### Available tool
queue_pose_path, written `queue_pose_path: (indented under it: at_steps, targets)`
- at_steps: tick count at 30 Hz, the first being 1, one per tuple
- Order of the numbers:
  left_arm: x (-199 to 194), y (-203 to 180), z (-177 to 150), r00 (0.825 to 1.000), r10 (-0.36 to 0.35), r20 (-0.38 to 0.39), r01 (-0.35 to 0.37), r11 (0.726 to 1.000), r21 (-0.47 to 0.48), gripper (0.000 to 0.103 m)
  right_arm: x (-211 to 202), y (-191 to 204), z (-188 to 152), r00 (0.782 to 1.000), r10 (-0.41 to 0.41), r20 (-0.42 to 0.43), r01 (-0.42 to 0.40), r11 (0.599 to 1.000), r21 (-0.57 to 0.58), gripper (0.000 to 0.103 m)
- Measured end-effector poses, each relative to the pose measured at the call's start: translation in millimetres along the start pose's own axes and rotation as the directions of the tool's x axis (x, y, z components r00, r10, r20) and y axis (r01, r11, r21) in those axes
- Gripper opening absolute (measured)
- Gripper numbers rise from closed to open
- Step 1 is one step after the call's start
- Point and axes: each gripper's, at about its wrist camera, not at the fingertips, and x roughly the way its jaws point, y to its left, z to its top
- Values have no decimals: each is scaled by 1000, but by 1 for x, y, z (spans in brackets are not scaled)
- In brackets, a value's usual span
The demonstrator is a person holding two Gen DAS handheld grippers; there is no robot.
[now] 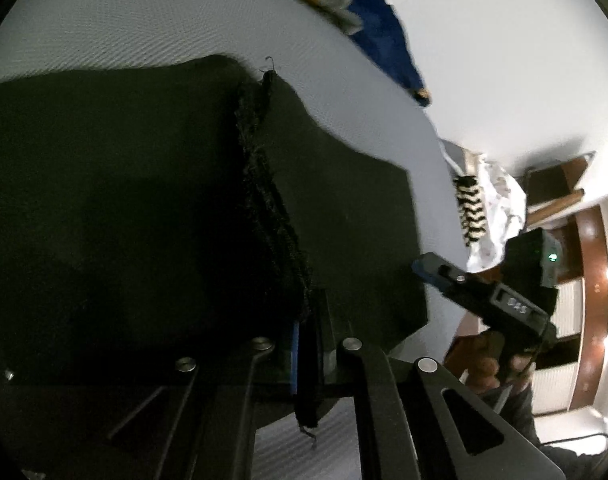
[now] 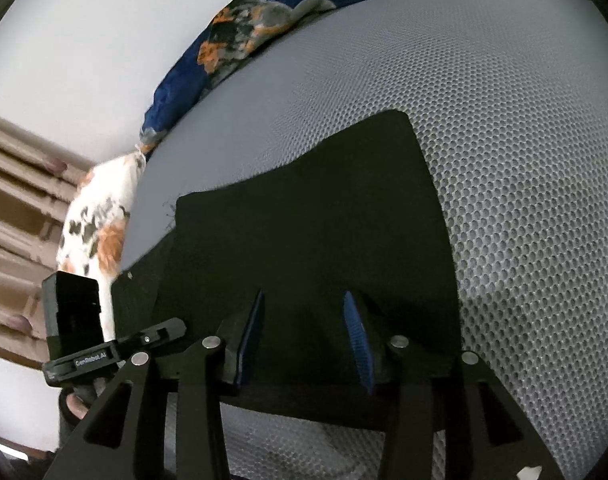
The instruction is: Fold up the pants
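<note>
The black pants (image 1: 144,200) lie on a grey mesh bed surface (image 1: 144,20). My left gripper (image 1: 307,344) is shut on a raised edge of the pants, a frayed seam running up from its jaws. In the right wrist view the pants (image 2: 304,220) lie flat as a dark panel. My right gripper (image 2: 307,340) is open, its blue-padded fingers (image 2: 357,340) spread just above the near edge of the pants. The right gripper also shows in the left wrist view (image 1: 443,276), at the pants' right edge.
A blue patterned cloth (image 2: 232,40) lies at the far edge of the bed (image 2: 503,160). A white spotted cloth (image 2: 100,224) and a striped item (image 1: 471,208) sit off the bed's side. Wooden furniture (image 1: 591,260) stands beyond.
</note>
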Motion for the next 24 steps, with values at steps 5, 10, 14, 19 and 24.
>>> queue_pose_path:
  at_steps: [5,10,14,19,24]
  targets:
    - [10,18,-5,999,47,-12,-48,999,-15,6,17,-1,-7,998,-62,-29,62,998,-26,38]
    - [5,1,-5,986,164,11,-164,981,100,13,15,9,0,995,-104,-11,102,992,-77,40]
    - [-11,-9,-1,954,275,120,-292,940,175,18,7,20,24,980,-180,83,190,971,-144,40]
    - [-17,-23,18,936,276,221,-322,922,214,19,13,23,56,959,-242,144,267,946,-182,38]
    - [1,-32,49,936,259,240,-317,915,248,19,33,15,79,943,-304,131,325,926,-192,31]
